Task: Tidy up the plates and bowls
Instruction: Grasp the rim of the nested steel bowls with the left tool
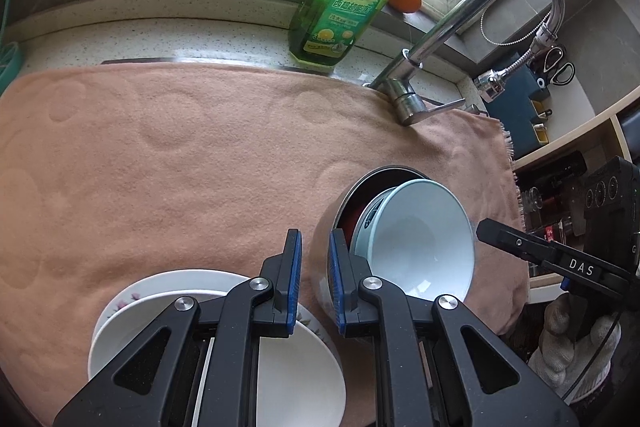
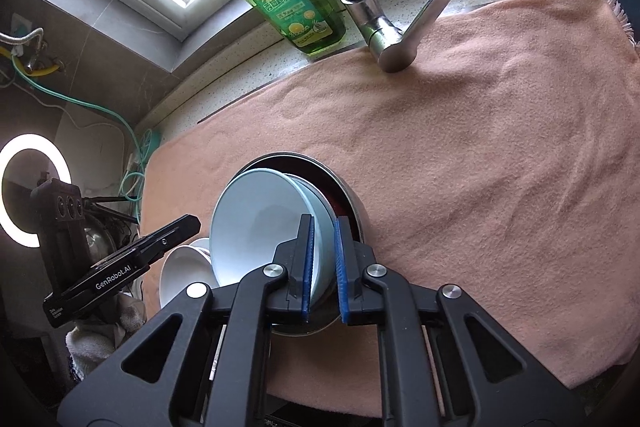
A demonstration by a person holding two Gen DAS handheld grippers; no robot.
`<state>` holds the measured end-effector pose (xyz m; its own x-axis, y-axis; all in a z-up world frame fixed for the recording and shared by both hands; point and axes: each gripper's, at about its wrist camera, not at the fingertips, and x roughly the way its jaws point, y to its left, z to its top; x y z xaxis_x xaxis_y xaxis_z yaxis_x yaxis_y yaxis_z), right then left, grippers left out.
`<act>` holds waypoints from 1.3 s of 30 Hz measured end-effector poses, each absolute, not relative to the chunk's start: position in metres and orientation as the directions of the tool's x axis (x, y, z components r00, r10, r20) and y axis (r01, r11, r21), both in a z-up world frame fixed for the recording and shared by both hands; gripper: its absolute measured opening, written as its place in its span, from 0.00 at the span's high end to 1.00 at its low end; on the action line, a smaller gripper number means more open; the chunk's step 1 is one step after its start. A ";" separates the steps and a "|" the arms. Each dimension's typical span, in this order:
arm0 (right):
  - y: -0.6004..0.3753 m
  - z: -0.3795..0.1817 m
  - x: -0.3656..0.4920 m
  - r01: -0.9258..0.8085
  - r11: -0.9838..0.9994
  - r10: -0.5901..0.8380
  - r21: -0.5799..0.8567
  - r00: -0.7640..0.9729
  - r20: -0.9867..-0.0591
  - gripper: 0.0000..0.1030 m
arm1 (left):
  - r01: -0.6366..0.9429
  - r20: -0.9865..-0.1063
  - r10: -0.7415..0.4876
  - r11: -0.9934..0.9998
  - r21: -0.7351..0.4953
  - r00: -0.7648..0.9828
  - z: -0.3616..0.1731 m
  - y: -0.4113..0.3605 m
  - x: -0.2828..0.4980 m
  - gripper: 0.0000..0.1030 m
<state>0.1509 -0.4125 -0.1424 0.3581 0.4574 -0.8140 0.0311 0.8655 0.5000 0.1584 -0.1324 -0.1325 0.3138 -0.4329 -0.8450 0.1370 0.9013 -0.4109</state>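
Your sorting is partly done: two white ceramic plates [image 1: 132,311] sit stacked on the peach towel-covered bench [image 1: 160,155], and the pale blue ceramic bowl [image 2: 256,223] leans tilted inside the steel bowl [image 2: 344,195], not yet seated flat. Your right tongs [image 2: 323,267] are narrowed onto the pale bowl's rim, apparently pinching it. Your left tongs [image 1: 314,283] hang slightly parted above the plates, holding nothing.

On the towel [image 1: 180,155] before you, a bowl [image 1: 420,239] leans tilted in a pot [image 1: 320,255]. Stacked plates [image 1: 120,315] lie left; soap bottle [image 1: 344,7] and faucet [image 1: 408,99] stand behind.
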 end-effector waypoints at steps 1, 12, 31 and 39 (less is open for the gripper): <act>-0.416 -0.143 0.149 0.043 0.864 0.454 0.502 0.366 -0.812 0.91 | 0.136 -0.845 -0.436 0.900 -0.415 0.308 -0.134 -0.132 0.158 0.88; -0.433 -0.165 0.133 0.115 0.828 0.477 0.549 0.370 -0.797 0.90 | 0.160 -0.837 -0.484 0.875 -0.457 0.254 -0.146 -0.134 0.162 0.88; -0.420 -0.190 0.144 0.137 0.823 0.490 0.551 0.318 -0.812 0.89 | 0.177 -0.829 -0.518 0.854 -0.489 0.209 -0.162 -0.139 0.167 0.88; -0.419 -0.189 0.145 0.136 0.834 0.477 0.535 0.312 -0.822 0.89 | 0.208 -0.835 -0.506 0.860 -0.467 0.216 -0.159 -0.146 0.169 0.88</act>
<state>0.1452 -0.4190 -0.1888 0.3121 0.4767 -0.8218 0.1357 0.8337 0.5352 0.1692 -0.1460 -0.1595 0.2158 -0.5059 -0.8352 0.2076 0.8595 -0.4670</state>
